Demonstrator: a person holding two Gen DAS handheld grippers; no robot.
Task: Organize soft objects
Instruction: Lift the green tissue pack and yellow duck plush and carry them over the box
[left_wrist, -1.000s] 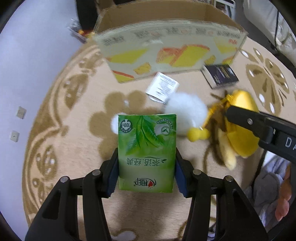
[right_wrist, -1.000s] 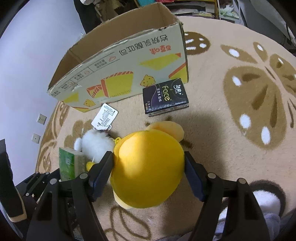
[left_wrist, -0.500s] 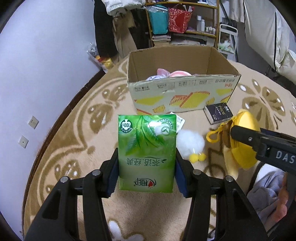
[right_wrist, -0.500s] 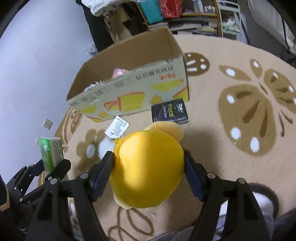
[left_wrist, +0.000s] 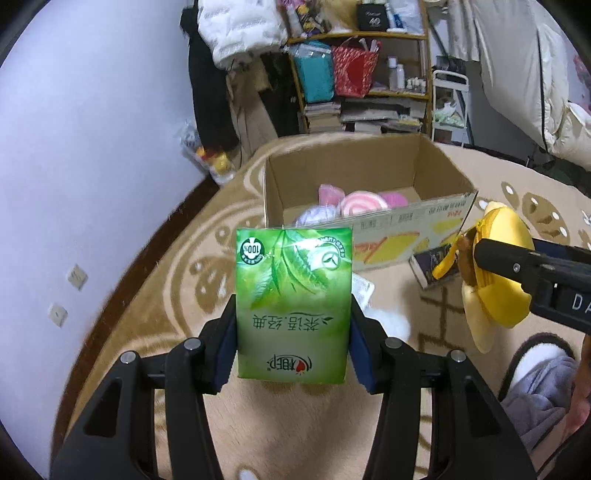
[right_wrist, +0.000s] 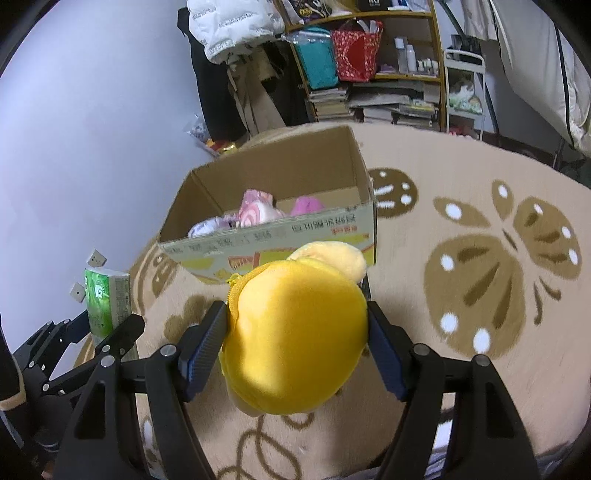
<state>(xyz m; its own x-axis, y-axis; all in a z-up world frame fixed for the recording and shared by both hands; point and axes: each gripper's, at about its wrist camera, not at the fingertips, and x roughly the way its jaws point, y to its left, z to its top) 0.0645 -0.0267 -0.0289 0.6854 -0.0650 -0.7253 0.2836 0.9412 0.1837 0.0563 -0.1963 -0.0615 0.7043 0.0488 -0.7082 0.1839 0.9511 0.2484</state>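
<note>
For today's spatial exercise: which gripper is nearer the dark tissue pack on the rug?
Right. The right gripper, holding the yellow plush, hangs beside the dark tissue pack; the left gripper is farther away.

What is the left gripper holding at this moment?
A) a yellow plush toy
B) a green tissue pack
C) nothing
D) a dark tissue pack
B: in the left wrist view, the left gripper is shut on the green tissue pack, its fingers pressing both sides; the yellow plush toy is in the right gripper.
</note>
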